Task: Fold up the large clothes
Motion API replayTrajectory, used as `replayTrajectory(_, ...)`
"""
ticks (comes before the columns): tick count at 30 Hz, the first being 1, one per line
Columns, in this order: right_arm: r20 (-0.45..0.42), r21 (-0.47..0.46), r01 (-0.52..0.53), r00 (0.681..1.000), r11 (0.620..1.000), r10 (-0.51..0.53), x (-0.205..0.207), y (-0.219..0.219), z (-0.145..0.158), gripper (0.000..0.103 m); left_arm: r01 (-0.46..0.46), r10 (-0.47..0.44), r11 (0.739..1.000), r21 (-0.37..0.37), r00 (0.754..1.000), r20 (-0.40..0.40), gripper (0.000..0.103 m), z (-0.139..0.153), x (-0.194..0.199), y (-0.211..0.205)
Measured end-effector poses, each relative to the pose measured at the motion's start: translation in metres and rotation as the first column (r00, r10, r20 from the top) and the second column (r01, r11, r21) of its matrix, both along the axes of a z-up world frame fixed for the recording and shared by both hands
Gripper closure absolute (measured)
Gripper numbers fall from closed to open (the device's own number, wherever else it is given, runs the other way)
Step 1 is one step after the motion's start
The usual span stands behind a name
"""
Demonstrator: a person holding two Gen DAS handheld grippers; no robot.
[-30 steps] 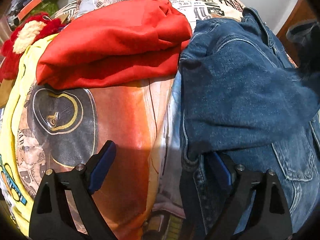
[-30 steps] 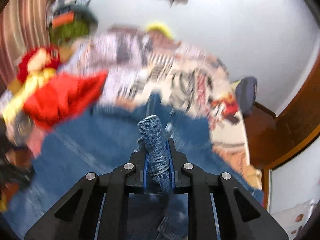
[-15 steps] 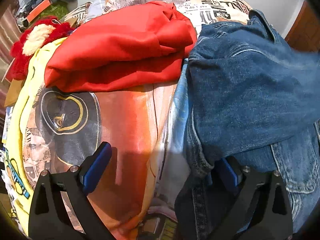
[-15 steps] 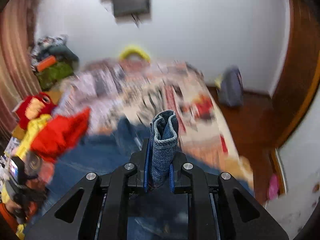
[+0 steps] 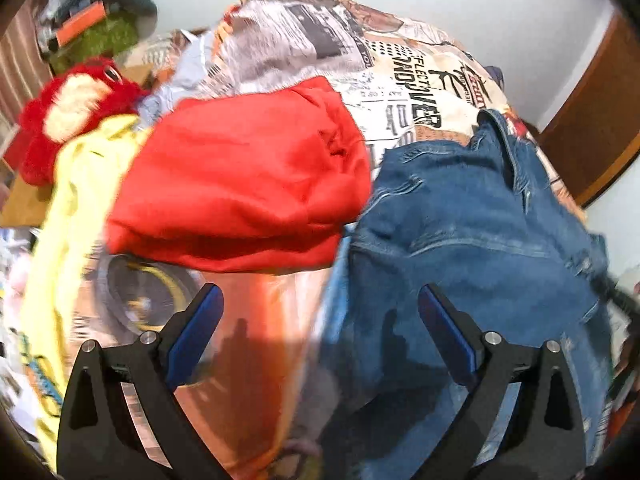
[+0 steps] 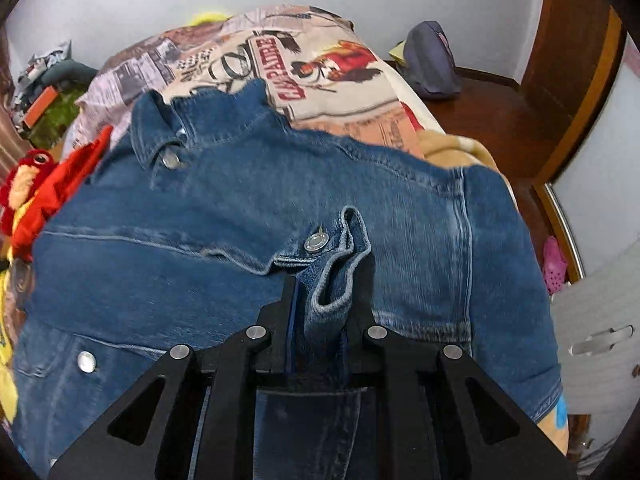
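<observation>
Right gripper (image 6: 326, 292): black two-finger tongs with blue pads, clenched on a buttoned cuff of the blue denim jacket (image 6: 248, 216), cuff fold bunched between the jaws, silver snap at 11 o'clock of the grip. Jacket spread flat on the printed newspaper-pattern bedspread (image 6: 336, 80), collar toward 11 o'clock, chest pocket button at 8 o'clock.

Left gripper (image 5: 320, 320): released, jaws wide after just opening further, nothing between the pads; right fingertip (image 5: 436, 312) over the denim jacket (image 5: 472, 232), left fingertip (image 5: 204, 312) over an orange and grey printed patch of bedspread. Folded red fabric garment (image 5: 240, 192) at 11 o'clock, touching the jacket's edge. Yellow cloth (image 5: 76, 184) at 9 o'clock, red plush toy (image 5: 72, 108) beyond at 10 o'clock.

Grey-blue bag (image 6: 430, 60) on the wooden floor at 1 o'clock in the right view; contents cannot be told.
</observation>
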State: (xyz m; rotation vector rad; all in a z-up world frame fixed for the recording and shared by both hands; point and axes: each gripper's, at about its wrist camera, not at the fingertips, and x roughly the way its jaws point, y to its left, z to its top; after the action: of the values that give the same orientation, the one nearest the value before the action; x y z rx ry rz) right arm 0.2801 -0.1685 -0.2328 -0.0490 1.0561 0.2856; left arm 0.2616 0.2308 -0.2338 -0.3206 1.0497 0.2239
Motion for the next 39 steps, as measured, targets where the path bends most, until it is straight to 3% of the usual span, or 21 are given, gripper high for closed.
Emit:
replayTrajectory(3, -0.023, 0.014, 0.007, 1.000, 1.000, -0.007, -0.003, -0.010, -0.008, 0.085, 0.022, -0.024, 0.999, -0.039, 0.999, -0.035, 0.005, -0.017, 0.011, -0.011)
replayTrajectory(4, -0.033, 0.017, 0.012, 0.999, 1.000, -0.011, -0.002, -0.013, -0.008, 0.079, 0.039, -0.041, 0.999, -0.037, 0.998, -0.053, 0.005, -0.023, 0.015, -0.018)
replayTrajectory(7, -0.058, -0.011, 0.058, 0.997, 0.998, -0.059, -0.002, -0.029, -0.012, 0.069, 0.071, -0.069, 0.997, 0.017, 0.993, -0.096, 0.004, -0.045, 0.017, -0.041)
replayTrajectory(10, -0.088, 0.007, 0.118, 0.989, 0.993, -0.117, -0.002, -0.051, -0.011, 0.049, 0.058, -0.055, 0.998, 0.039, 0.996, -0.071, 0.004, -0.043, 0.012, -0.043)
replayTrajectory(12, -0.101, 0.053, 0.141, 0.986, 0.989, -0.135, -0.007, -0.065, -0.005, 0.049, 0.062, -0.060, 0.998, 0.020, 0.995, -0.084, 0.004, -0.042, 0.011, -0.040)
replayTrajectory(14, -0.102, 0.041, 0.162, 0.982, 0.986, -0.157, -0.012, -0.073, 0.001, 0.049, 0.063, -0.061, 0.998, 0.013, 0.994, -0.096, 0.004, -0.040, 0.009, -0.039)
replayTrajectory(18, -0.073, 0.058, 0.191, 0.980, 0.980, -0.187, -0.023, -0.089, 0.019, 0.049, 0.088, -0.082, 0.995, 0.050, 0.991, -0.101, 0.004, -0.032, 0.008, -0.046)
replayTrajectory(26, 0.007, 0.159, 0.288, 0.956, 0.944, -0.293, -0.034, -0.130, 0.060, 0.047, 0.199, -0.201, 0.970, 0.141, 0.980, 0.000, 0.004, 0.021, 0.015, -0.095)
replayTrajectory(29, 0.019, 0.153, 0.323, 0.944, 0.934, -0.329, -0.037, -0.141, 0.061, 0.044, 0.283, -0.289, 0.947, 0.150, 0.957, 0.022, 0.004, 0.038, 0.025, -0.126)
replayTrajectory(34, -0.047, 0.140, 0.377, 0.926, 0.916, -0.374, -0.045, -0.161, 0.039, 0.044, 0.460, -0.470, 0.870, 0.179, 0.882, 0.016, 0.004, 0.053, 0.047, -0.195)
replayTrajectory(39, -0.143, 0.176, 0.433, 0.900, 0.884, -0.412, -0.058, -0.181, 0.011, 0.044, 0.593, -0.593, 0.799, 0.100, 0.805, -0.026, 0.004, 0.055, 0.082, -0.261)
